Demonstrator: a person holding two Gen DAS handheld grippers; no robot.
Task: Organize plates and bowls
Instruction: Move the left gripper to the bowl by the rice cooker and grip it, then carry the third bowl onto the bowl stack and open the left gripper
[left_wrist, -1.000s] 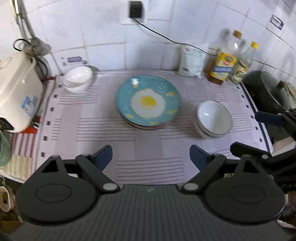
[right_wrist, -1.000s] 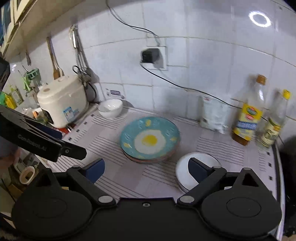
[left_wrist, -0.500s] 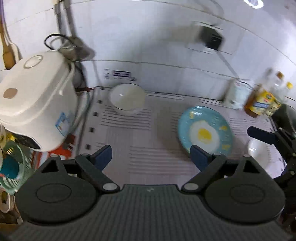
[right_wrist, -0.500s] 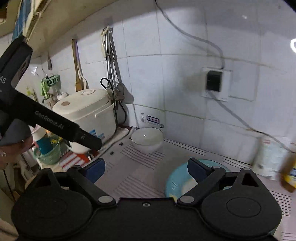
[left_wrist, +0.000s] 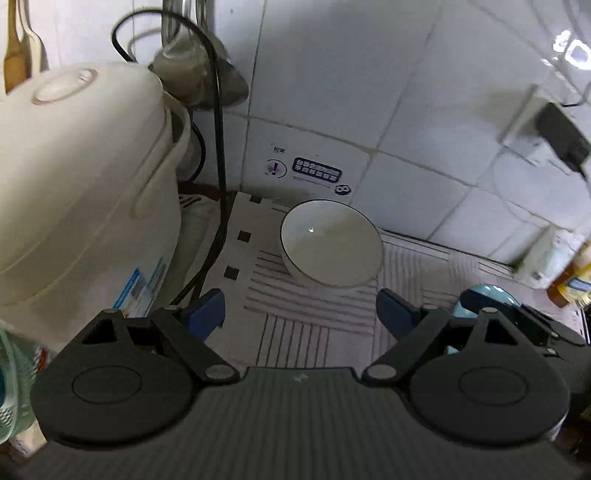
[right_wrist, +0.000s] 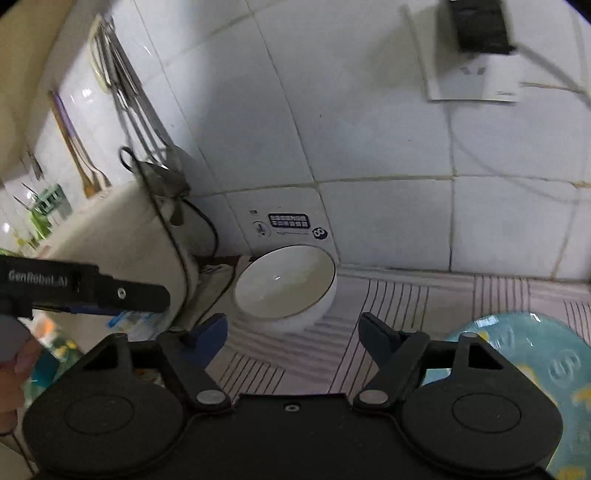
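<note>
both grippers lined up on the lone white ceramic bowl with the thin dark rim (left_wrist: 330, 248). it sits upright at the back left of the striped pale counter mat (left_wrist: 314, 328), close to the tiled wall and just beside the cream rice cooker (left_wrist: 77, 192). nothing is touching it.

left gripper (left_wrist: 301, 309): released, jaws wide, nothing between them, bowl ahead of the tips. right gripper (right_wrist: 291, 328): also released and empty, bowl (right_wrist: 286, 284) just beyond its left finger.

my read: this is the approach step for fetching that stray bowl so it can join the other dishes. next move calls for closing in and pinching one wall of the bowl at the rim. the black power cord (left_wrist: 218, 177) hangs close on the cooker side, so i'd take the rim side away from it.

view differences: right wrist shows the left gripper's finger (right_wrist: 110, 291) coming in from the side, plus a good part of the blue plate with yellow print (right_wrist: 535, 354). left wrist shows only a sliver of that plate (left_wrist: 489, 293), but it does show the bottles at far right, blurred.
</note>
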